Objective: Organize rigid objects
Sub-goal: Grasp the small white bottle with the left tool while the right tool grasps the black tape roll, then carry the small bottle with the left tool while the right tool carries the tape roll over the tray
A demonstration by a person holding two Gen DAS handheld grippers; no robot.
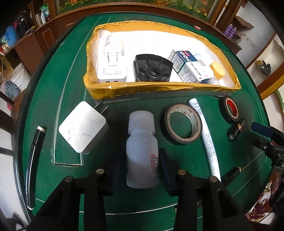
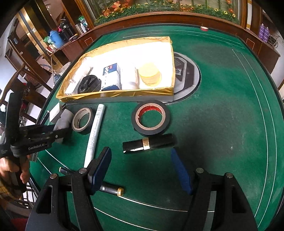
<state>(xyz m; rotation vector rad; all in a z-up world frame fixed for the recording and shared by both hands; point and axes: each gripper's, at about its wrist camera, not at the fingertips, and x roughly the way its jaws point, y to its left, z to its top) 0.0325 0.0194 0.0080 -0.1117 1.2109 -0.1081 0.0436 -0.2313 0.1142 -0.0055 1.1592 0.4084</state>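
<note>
Left gripper has its blue pads snug around the white plastic bottle lying on the green felt table. Right gripper hangs wide open, empty, just short of the black lipstick tube.

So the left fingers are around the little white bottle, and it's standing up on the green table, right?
Not standing: the left wrist view shows the white bottle lying on its side on the green table, its cap toward the box, with the left fingers on either side of it.

A lived-in home room: beyond the fingers, a green felt game table with a central console stands before dark wooden cabinets, a floral picture, and a sideboard cluttered with flasks and jugs at far left.
</note>
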